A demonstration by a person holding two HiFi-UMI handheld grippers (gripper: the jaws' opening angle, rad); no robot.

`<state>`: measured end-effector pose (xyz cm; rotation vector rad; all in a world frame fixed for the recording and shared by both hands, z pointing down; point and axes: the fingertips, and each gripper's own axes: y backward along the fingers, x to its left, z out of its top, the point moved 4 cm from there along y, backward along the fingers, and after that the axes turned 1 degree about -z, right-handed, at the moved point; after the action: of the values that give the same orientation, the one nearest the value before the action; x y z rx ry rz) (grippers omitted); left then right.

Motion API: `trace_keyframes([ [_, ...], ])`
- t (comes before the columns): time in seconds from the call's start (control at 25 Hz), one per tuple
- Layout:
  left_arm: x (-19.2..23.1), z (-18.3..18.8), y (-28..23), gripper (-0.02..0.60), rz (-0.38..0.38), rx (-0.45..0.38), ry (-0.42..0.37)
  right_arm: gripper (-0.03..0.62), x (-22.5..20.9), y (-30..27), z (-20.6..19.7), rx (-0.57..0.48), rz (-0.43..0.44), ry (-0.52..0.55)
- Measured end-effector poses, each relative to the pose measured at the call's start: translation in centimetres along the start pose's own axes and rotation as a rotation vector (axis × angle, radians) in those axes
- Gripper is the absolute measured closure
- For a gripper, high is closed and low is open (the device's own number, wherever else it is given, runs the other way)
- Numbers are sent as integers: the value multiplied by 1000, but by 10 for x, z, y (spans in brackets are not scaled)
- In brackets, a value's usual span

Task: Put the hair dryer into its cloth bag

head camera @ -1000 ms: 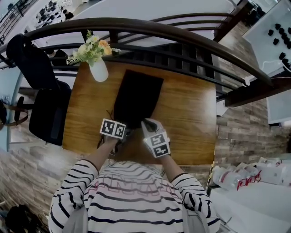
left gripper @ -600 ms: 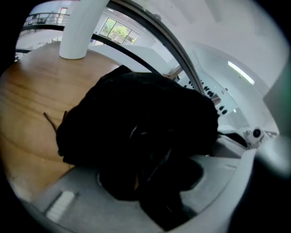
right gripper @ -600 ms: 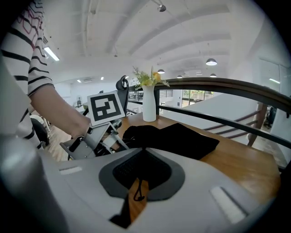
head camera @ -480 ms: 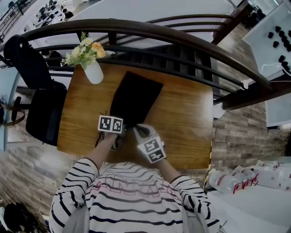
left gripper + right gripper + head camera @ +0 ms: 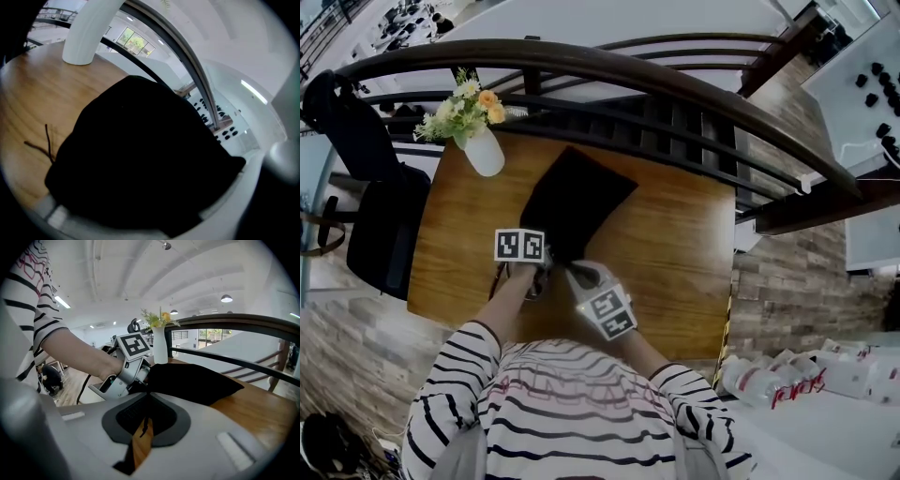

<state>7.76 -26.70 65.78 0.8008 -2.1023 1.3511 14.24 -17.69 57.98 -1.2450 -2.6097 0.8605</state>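
A black cloth bag lies bulging on the wooden table, its far end angled to the right. No hair dryer shows; what is inside the bag is hidden. My left gripper is shut on the bag's near end, and the black cloth fills the left gripper view. From the right gripper view the left gripper is seen clamping the bag. My right gripper sits just right of it at the bag's mouth, shut on a thin black drawstring. Another loose cord trails on the wood.
A white vase of flowers stands at the table's far left corner. A dark curved railing runs behind the table. A black chair with a jacket is at the left. Plastic bottles lie at lower right.
The left gripper has moved left with the bag's near end, and the bag has swung so its far end points more to the right. The right gripper stayed nearly in place.
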Motion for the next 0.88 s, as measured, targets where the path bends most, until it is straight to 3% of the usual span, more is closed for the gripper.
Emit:
trace_keyframes([
  [0.36,4,38,-24,416,-23,-46,53,582,-19,-9,2,-12,8,-14],
  [0.76,0,58,-46,408,0,8,27,582,-46,-12,1,-21,-36,-75],
  [0.88,-2,58,-45,387,-3,23,-18,582,-50,-13,-2,-11,-53,-91],
])
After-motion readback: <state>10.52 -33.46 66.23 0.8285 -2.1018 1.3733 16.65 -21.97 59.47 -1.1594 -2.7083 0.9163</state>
